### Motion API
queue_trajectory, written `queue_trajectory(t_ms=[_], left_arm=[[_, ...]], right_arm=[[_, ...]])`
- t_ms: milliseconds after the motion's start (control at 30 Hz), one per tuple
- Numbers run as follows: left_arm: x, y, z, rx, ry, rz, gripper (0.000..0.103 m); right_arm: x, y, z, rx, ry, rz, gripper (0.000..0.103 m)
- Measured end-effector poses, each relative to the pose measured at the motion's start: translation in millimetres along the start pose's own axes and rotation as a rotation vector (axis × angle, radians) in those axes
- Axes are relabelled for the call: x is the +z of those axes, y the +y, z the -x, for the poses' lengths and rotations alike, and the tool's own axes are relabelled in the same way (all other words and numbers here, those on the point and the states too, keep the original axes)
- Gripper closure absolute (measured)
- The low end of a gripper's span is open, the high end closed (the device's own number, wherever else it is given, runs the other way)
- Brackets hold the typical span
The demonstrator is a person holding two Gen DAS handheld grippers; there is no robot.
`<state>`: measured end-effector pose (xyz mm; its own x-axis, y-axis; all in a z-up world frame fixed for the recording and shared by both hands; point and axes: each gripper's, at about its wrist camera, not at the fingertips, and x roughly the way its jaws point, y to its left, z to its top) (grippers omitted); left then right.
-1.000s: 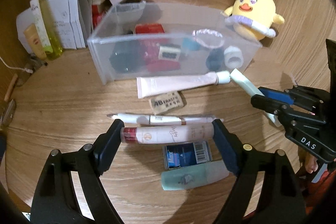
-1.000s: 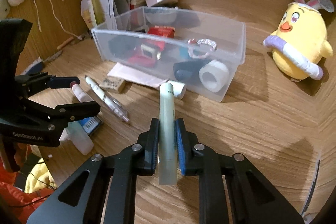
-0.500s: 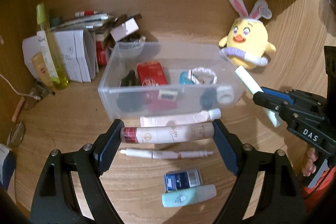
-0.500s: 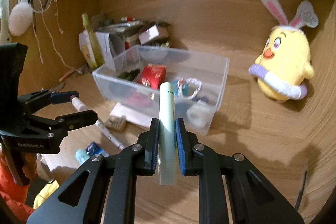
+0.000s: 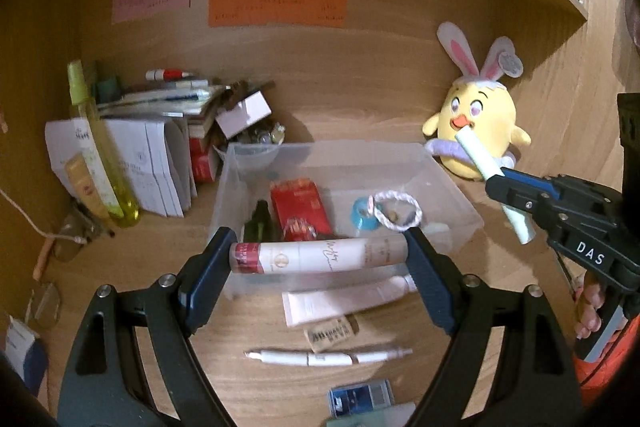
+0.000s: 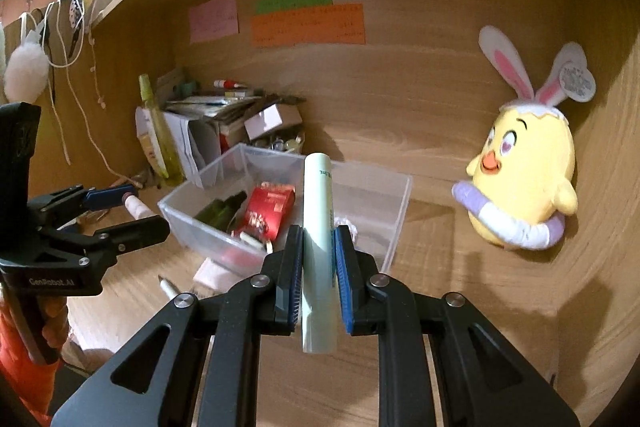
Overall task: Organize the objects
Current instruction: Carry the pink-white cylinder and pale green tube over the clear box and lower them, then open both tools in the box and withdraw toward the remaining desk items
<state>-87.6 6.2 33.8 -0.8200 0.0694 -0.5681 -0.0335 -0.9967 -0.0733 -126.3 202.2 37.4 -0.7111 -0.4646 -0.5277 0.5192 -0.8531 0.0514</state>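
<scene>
My left gripper (image 5: 318,255) is shut on a cream bottle with a red cap (image 5: 316,258), held crosswise by its ends, in the air in front of the clear plastic bin (image 5: 452,195). My right gripper (image 6: 318,251) is shut on a pale green tube (image 6: 318,223) that points forward, raised in front of the bin (image 6: 400,215). The right gripper also shows in the left wrist view (image 5: 508,187), to the right of the bin. The bin holds a red packet (image 5: 300,211), a dark bottle (image 5: 258,223), a white ring (image 5: 396,211) and a blue item.
On the desk in front of the bin lie a white tube (image 5: 344,301), an eraser (image 5: 330,333), a white pen (image 5: 320,358), a blue box (image 5: 360,397). A yellow bunny plush (image 5: 476,123) sits at the right. Papers, boxes and a yellow-green bottle (image 5: 100,163) stand at back left.
Both grippers have lifted with their loads. The cream bottle has left the desk and the green tube has risen; the views now look down into the bin from higher and farther back.
</scene>
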Motion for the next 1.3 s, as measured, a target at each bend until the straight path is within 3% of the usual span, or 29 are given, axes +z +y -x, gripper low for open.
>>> queue_trajectory(t_ms=[267,633,1067,1300], left_arm=[[17,8,-14,0.010,-0.006,-0.002,0.019],[20,17,-53,-0.001,0.065,0.020,0.019],[14,23,-84,0.000,0.124,0.044,0.019],[9,22,-96,0.000,0.150,0.036,0.019]], right_arm=[[17,-2,-31,0.023,0.015,-0.029,0.089],[37,-5,-70,0.007,0.045,-0.026,0.089],[20,0,-117,-0.039,0.139,0.005,0.089],[11,4,-130,-0.009,0.189,0.020,0.089]])
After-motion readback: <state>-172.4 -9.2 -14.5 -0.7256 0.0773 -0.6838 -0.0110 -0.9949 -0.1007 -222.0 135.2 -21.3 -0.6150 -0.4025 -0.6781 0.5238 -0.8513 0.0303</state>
